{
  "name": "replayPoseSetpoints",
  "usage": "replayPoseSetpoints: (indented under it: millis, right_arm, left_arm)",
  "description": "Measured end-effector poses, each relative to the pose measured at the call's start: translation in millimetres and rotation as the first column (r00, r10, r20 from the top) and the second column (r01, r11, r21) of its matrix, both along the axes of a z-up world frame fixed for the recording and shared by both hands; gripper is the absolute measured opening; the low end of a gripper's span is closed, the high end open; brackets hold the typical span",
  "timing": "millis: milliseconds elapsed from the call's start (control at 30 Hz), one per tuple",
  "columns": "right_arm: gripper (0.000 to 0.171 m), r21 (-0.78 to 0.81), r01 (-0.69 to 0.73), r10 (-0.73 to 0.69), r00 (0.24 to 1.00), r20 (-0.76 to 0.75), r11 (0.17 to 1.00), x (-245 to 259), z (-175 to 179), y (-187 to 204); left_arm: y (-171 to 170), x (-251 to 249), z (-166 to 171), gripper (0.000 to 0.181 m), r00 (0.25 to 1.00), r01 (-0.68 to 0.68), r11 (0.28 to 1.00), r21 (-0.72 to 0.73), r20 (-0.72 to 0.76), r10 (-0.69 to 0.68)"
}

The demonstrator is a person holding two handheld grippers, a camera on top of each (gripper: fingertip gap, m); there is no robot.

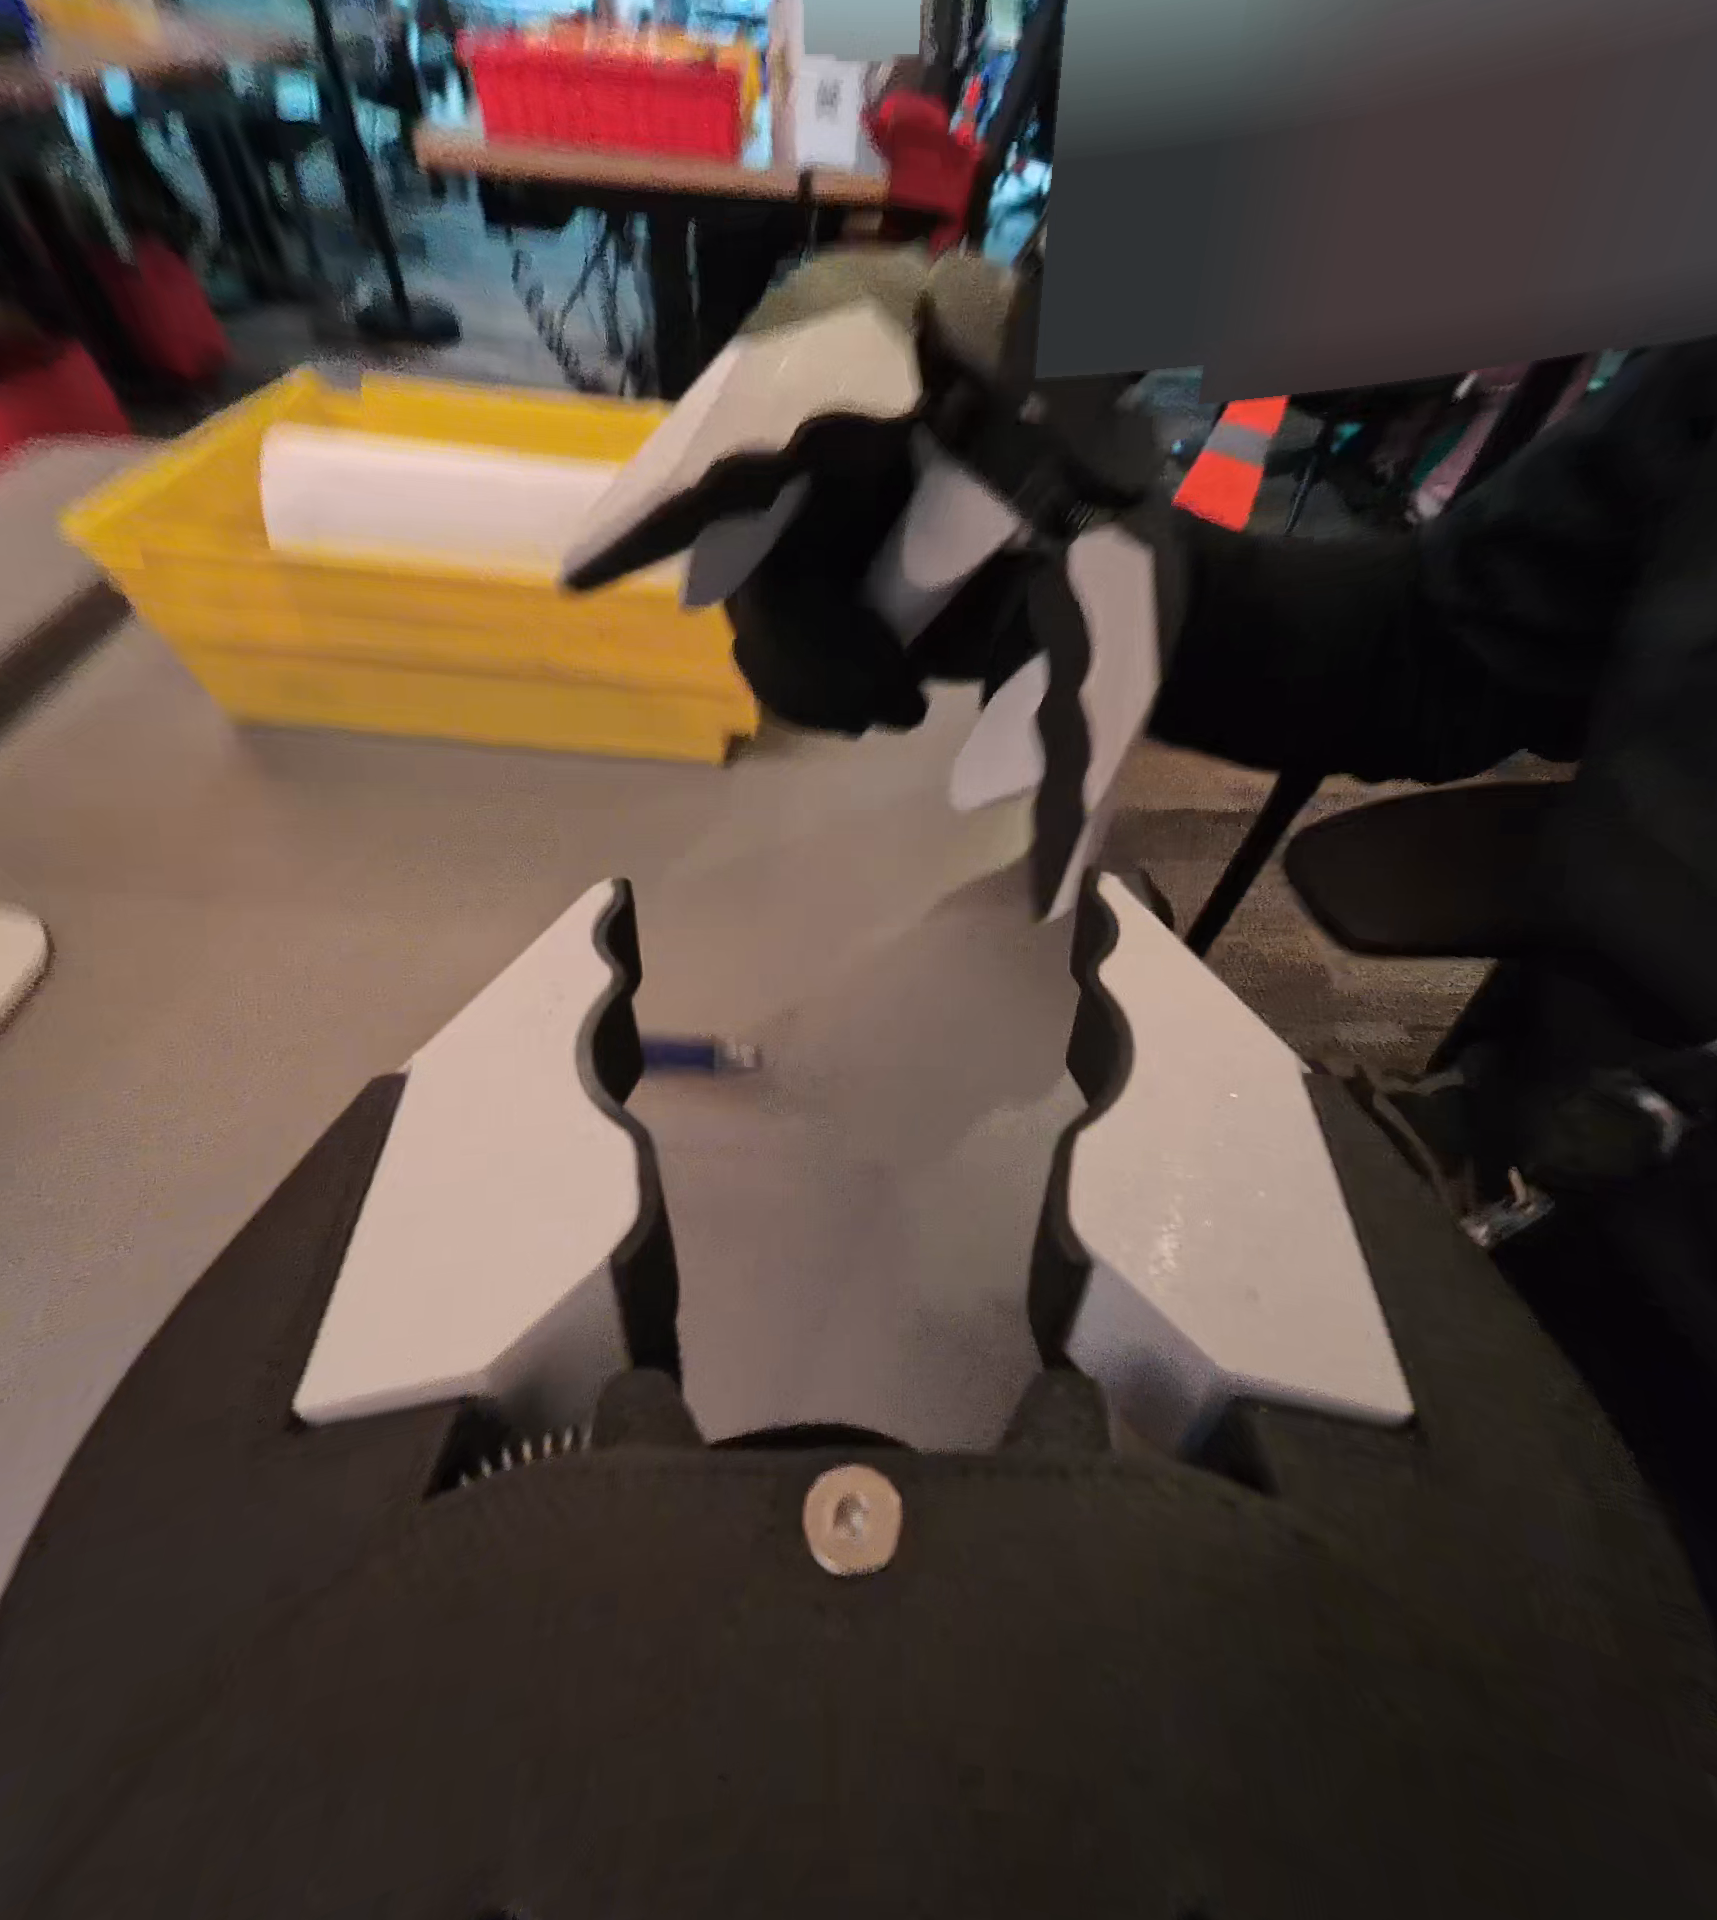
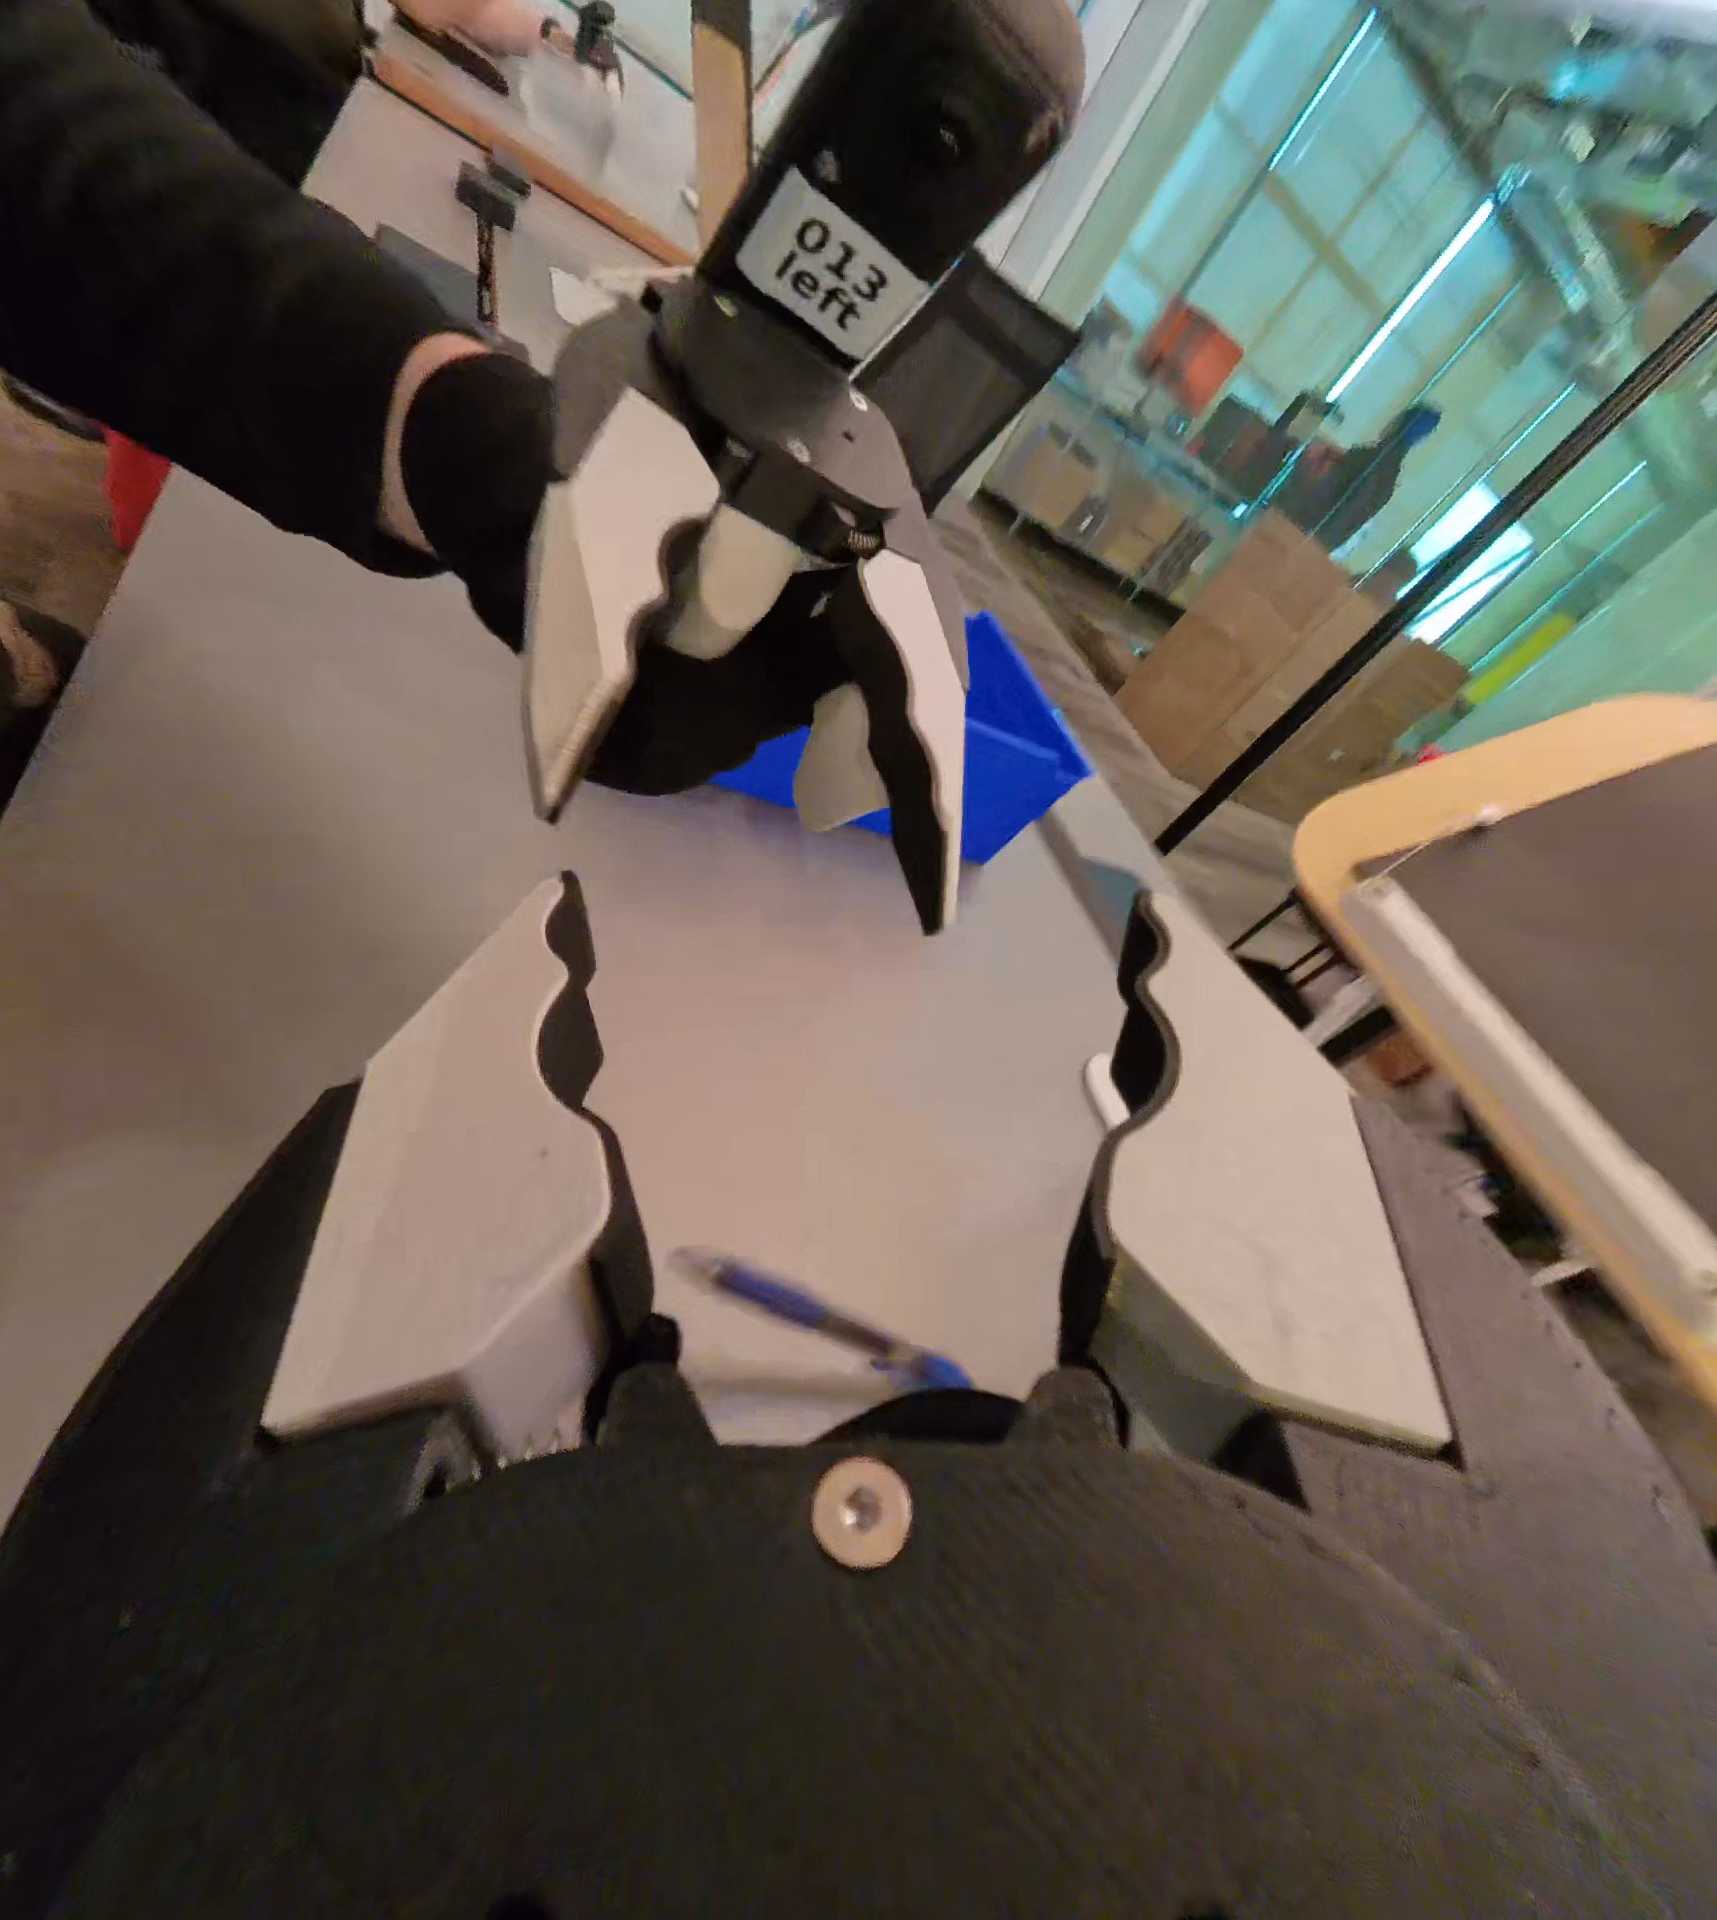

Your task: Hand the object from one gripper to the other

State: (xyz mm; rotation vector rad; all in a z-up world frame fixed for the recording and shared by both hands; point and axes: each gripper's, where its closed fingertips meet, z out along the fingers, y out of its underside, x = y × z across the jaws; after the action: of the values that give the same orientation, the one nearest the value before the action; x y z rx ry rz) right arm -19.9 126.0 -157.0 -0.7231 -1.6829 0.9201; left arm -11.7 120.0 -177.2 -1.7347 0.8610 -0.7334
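Two grippers face each other over a grey table, and neither holds anything.

Left wrist view: the left gripper point(image 1: 854, 914) fills the near part of the picture with its tongs spread wide and nothing between them. Beyond its tips, a blue pen point(image 1: 698, 1057) lies flat on the table point(image 1: 262, 935), partly hidden behind the left tong. Farther off and higher, the right gripper point(image 1: 812, 727) hangs in the air in a black-gloved hand point(image 1: 833, 644), its tongs also apart and bare. A yellow bin point(image 1: 438, 644) with a white roll point(image 1: 428, 499) in it stands at the far left.

Right wrist view: the right gripper point(image 2: 854, 894) has its tongs wide apart, and the pen point(image 2: 823, 1320) lies on the table point(image 2: 210, 831) close under its base, between the roots of the tongs but not touched by them. The left gripper point(image 2: 740, 862) is held opposite, above the table, tongs parted and holding nothing. A blue bin point(image 2: 1010, 758) stands behind it on the far side.

By my reading the handover has not begun: the pen, which I take to be the object, still waits on the table, so the step in hand is the first pickup. The next move calls for one gripper to drop down, line its tongs across the thin barrel, and close squarely so that it does not roll away, leaving enough barrel free for the other gripper to take.
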Motion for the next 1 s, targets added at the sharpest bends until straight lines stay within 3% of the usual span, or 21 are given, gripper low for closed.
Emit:
replayPoseSetpoints:
  millis: [100, 233, 300, 400, 567, 667, 733, 900, 1000]
  right_arm:
    - [0.106, -0.071, 0.056, -0.052, 0.997, 0.056, 0.996, 9, -17, 20]
    - [0.093, -0.228, 0.216, -0.153, 0.952, 0.266, 0.949, 12, -49, 60]
    - [0.093, -0.235, 0.288, -0.178, 0.899, 0.399, 0.928, 6, -76, 68]
    - [0.076, -0.192, 0.457, -0.279, 0.771, 0.572, 0.869, -6, -126, 90]
    - [0.071, -0.175, 0.572, -0.305, 0.643, 0.703, 0.802, -24, -181, 99]
    - [0.051, -0.141, 0.587, -0.333, 0.623, 0.708, 0.797, -33, -183, 104]
    - [0.021, -0.115, 0.562, -0.327, 0.622, 0.711, 0.819, -36, -182, 103]
    - [0.014, -0.137, 0.529, -0.297, 0.651, 0.699, 0.837, -42, -182, 98]
    - [0.011, -0.253, 0.499, -0.241, 0.727, 0.643, 0.829, -47, -171, 91]
  left_arm:
    - [7, -16, -35, 0.075, 0.998, -0.055, 0.995, -0.079, -0.005, 0.055]
    - [27, -34, -62, 0.069, 0.986, -0.165, 0.974, -0.155, -0.041, 0.160]
    - [31, -36, -75, 0.070, 0.982, -0.183, 0.965, -0.188, -0.086, 0.170]
    - [33, -43, -91, 0.067, 0.963, -0.255, 0.939, -0.229, -0.151, 0.224]
    - [26, -53, -99, 0.063, 0.938, -0.331, 0.915, -0.229, -0.185, 0.293]
    - [24, -53, -99, 0.061, 0.940, -0.337, 0.907, -0.251, -0.138, 0.311]
    - [25, -58, -102, 0.062, 0.933, -0.354, 0.900, -0.254, -0.153, 0.324]
    - [30, -68, -100, 0.059, 0.924, -0.384, 0.883, -0.269, -0.109, 0.368]
    - [38, -76, -97, 0.057, 0.906, -0.420, 0.866, -0.271, -0.067, 0.418]
